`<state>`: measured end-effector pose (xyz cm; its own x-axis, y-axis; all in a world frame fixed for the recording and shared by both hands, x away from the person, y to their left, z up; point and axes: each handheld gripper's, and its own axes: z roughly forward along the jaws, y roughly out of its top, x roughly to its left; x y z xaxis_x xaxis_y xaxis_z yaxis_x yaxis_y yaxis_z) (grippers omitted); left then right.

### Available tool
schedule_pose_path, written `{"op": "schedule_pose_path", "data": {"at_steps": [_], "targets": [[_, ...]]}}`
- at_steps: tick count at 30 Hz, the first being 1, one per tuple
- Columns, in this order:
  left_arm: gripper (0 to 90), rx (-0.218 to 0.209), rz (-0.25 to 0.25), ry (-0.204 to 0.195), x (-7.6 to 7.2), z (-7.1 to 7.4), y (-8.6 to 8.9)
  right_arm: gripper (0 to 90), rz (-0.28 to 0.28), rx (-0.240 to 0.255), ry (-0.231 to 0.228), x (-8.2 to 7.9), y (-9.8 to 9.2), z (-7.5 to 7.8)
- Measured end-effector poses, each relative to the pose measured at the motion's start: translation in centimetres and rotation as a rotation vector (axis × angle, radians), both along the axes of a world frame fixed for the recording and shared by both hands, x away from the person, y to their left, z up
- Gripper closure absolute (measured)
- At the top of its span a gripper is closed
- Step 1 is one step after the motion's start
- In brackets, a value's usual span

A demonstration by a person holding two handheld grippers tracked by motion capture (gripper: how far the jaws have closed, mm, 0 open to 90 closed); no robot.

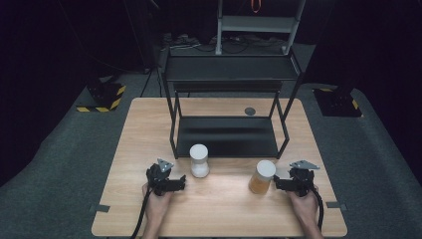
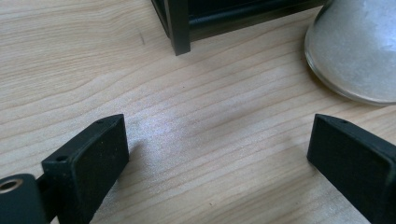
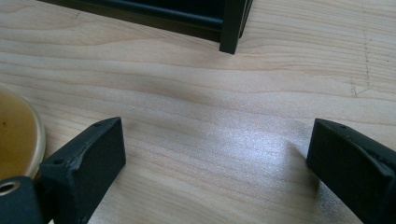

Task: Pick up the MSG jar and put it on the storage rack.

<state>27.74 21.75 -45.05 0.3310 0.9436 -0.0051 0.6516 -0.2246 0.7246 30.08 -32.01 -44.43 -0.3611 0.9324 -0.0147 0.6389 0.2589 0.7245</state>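
A white waisted plastic jar [image 1: 199, 160] stands just right of the left hand-held gripper [image 1: 180, 181]; an amber jar with a cream lid [image 1: 262, 177] stands just left of the right hand-held gripper [image 1: 276, 183]. Both grippers' jaws are apart, empty, on the pale wooden table [image 1: 224, 214] before a black metal shelf rack [image 1: 226, 137]; the surrounding room is dark.

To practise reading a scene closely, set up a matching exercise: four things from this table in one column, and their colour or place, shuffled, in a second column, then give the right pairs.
Column 1
1. white jar
2. amber jar
3. black rack
4. left hand-held gripper

Column 2
A. stands at the far middle of the table, lower shelf bare
B. near the table's right front, beside the right hand-held gripper
C. jaws apart, nothing between them, beside the white jar
D. stands just in front of the rack's left front leg

Pairs: 1-D, 2-B, 3-A, 4-C
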Motion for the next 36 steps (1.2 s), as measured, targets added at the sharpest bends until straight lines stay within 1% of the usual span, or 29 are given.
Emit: {"op": "schedule_pose_path", "data": {"at_steps": [24, 25, 28, 32, 33, 34, 36], "targets": [[4.5, 0.004, -0.002, 0.001, 0.02, 0.03, -0.06, 3.8, 0.0, 0.0, 0.0, 0.0, 0.0, 0.0], [4.5, 0.002, -0.005, 0.004, 0.07, 0.04, -0.01, 3.8, 0.0, 0.0, 0.0, 0.0, 0.0, 0.0], [0.4, 0.007, -0.019, 0.011, 0.23, 0.1, -0.09, 3.8, 0.0, 0.0, 0.0, 0.0, 0.0, 0.0], [0.3, 0.007, -0.035, 0.012, 0.16, 0.12, -0.09, 3.8, 0.0, 0.0, 0.0, 0.0, 0.0, 0.0], [0.3, 0.009, -0.049, 0.01, 0.14, 0.11, -0.07, 3.8, 0.0, 0.0, 0.0, 0.0, 0.0, 0.0], [0.3, 0.009, -0.049, 0.01, 0.14, 0.11, -0.07, 3.8, 0.0, 0.0, 0.0, 0.0, 0.0, 0.0], [0.3, 0.01, -0.075, 0.012, 0.12, 0.13, -0.08, 3.8, 0.0, 0.0, -0.001, 0.0, 0.0, 0.0]]}}
